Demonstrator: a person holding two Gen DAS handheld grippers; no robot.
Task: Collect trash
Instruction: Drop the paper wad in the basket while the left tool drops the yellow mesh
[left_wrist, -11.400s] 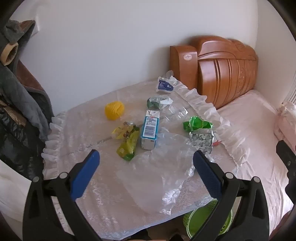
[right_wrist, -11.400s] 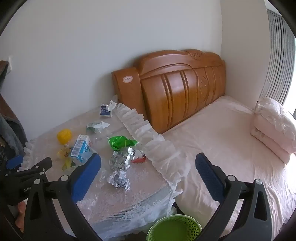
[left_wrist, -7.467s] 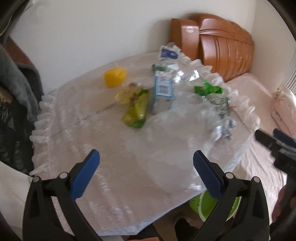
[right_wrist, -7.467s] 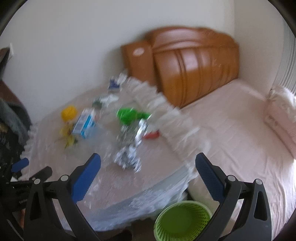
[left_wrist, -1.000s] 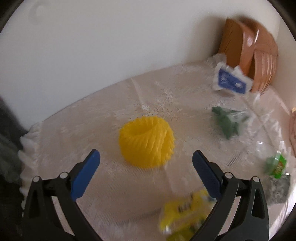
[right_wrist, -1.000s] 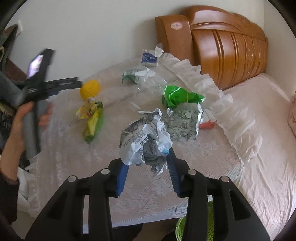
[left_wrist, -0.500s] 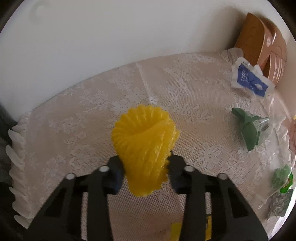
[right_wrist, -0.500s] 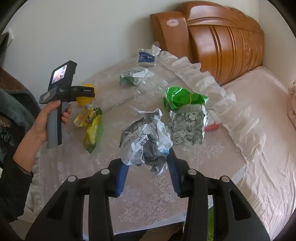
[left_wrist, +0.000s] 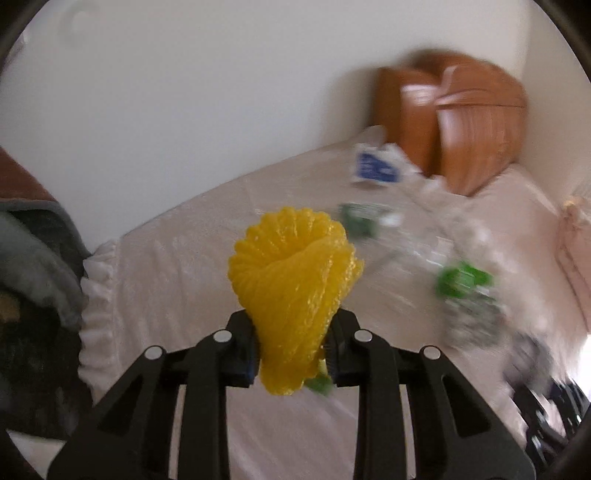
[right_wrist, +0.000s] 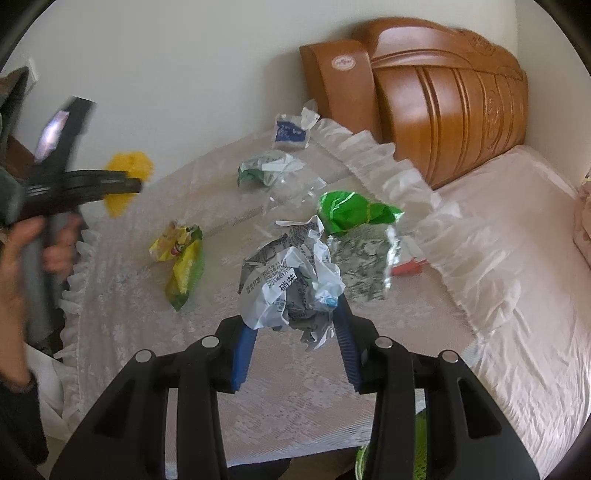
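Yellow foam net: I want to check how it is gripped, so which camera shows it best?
The left wrist view. There the yellow foam net fills the centre, pinched at its narrow lower end by the left gripper, sharp while the background blurs. The right wrist view shows it only as a small, blurred yellow patch at far left, partly behind that gripper.

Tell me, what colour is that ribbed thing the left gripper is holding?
Bright yellow; the foam net shows best in the left wrist view.

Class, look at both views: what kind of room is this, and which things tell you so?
Most likely a bedroom: a carved wooden headboard stands against the wall, a bed with a pink sheet lies before it, and a lace-covered bedside table holds the litter.
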